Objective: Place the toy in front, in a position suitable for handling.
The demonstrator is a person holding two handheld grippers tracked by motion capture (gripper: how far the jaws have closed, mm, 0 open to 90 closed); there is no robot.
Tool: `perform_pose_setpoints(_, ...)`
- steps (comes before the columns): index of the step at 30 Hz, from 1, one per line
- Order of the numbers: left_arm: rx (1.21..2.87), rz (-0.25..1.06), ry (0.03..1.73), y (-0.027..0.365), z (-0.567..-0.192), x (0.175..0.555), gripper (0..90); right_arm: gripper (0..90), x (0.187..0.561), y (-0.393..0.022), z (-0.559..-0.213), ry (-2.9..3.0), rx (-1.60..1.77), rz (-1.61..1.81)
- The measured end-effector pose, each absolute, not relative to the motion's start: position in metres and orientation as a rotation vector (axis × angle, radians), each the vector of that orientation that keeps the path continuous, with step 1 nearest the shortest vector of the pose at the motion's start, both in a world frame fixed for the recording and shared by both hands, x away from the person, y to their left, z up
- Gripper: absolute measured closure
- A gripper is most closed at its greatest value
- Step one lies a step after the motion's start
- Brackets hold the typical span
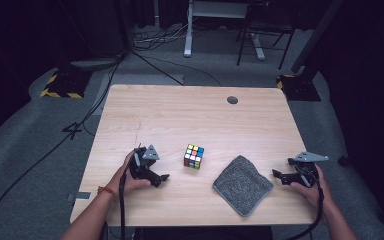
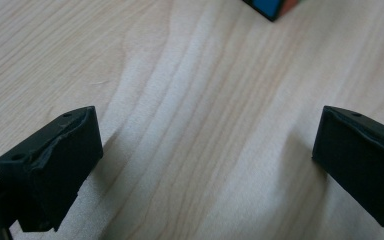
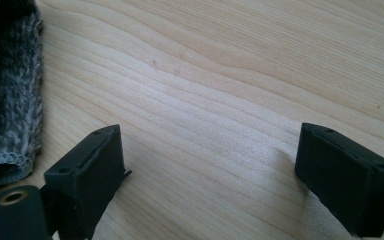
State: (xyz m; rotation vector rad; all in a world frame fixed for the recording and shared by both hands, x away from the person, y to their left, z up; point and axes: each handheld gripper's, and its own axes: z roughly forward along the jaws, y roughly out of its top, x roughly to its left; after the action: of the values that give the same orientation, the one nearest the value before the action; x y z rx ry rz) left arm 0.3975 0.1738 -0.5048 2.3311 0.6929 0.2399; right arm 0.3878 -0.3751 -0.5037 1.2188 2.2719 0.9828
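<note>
The puzzle cube (image 1: 194,156) looks light, stiff and a little slippery; I would take it by two opposite flat sides. It stands on the table (image 1: 180,110), just right of the left gripper (image 1: 161,179), beyond its released, empty jaws. The soft grey cloth (image 1: 243,184) lies left of the right gripper (image 1: 277,175), whose jaws are also released.

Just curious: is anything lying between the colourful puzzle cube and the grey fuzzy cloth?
Nothing; the high view shows bare wooden table between colourful puzzle cube and grey fuzzy cloth.
</note>
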Motion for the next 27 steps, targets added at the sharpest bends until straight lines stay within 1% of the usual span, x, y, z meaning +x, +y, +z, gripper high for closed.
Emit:
perform_pose_setpoints(4, 2.335, 0.235, 0.684, 0.175, -0.505, 0.395, 0.1, 11.9, 0.387, -0.375, -0.503, 2.271, 1.222, 0.978)
perform_pose_setpoints(6, 2.335, 0.237, 0.686, 0.175, -0.505, 0.394, 0.3, 9.1, 0.388, -0.375, -0.503, 2.266, 1.234, 0.956)
perform_pose_setpoints(9, 2.332, 0.236, 0.682, 0.176, -0.505, 0.392, 0.4, 11.4, 0.388, -0.375, -0.503, 2.277, 1.226, 0.961)
perform_pose_setpoints(10, 2.333, 0.236, 0.679, 0.176, -0.505, 0.39, 0.4, 20.2, 0.388, -0.374, -0.5, 2.294, 1.222, 0.963)
perform_pose_setpoints(11, 2.333, 0.235, 0.679, 0.176, -0.505, 0.39, 0.4, 20.2, 0.387, -0.373, -0.497, 2.297, 1.213, 0.974)
perform_pose_setpoints(12, 2.335, 0.235, 0.676, 0.176, -0.505, 0.389, 0.5, 15.6, 0.386, -0.372, -0.495, 2.307, 1.194, 0.978)
perform_pose_setpoints(13, 2.335, 0.235, 0.676, 0.176, -0.505, 0.389, 0.4, 15.6, 0.386, -0.372, -0.495, 2.307, 1.194, 0.978)
perform_pose_setpoints(14, 2.337, 0.231, 0.667, 0.176, -0.505, 0.388, 0.4, 18.8, 0.38, -0.366, -0.482, 2.292, 1.149, 1.029)
perform_pose_setpoints(16, 2.334, 0.231, 0.673, 0.176, -0.505, 0.387, 0.4, 17.8, 0.378, -0.363, -0.478, 2.297, 1.129, 1.044)
perform_pose_setpoints(18, 2.337, 0.228, 0.665, 0.175, -0.505, 0.386, 0.1, 20.8, 0.369, -0.345, -0.466, 2.333, 1.029, 1.082)
perform_pose_setpoints(21, 2.337, 0.225, 0.664, 0.175, -0.505, 0.386, 0.1, 22.7, 0.361, -0.327, -0.46, 2.366, 0.941, 1.1)
perform_pose_setpoints(25, 2.337, 0.224, 0.667, 0.174, -0.505, 0.386, 0.1, 23.0, 0.354, -0.303, -0.459, 2.43, 0.848, 1.129)
perform_pose_setpoints(27, 2.336, 0.225, 0.669, 0.174, -0.505, 0.385, 0.0, 23.2, 0.354, -0.299, -0.46, 2.442, 0.836, 1.137)
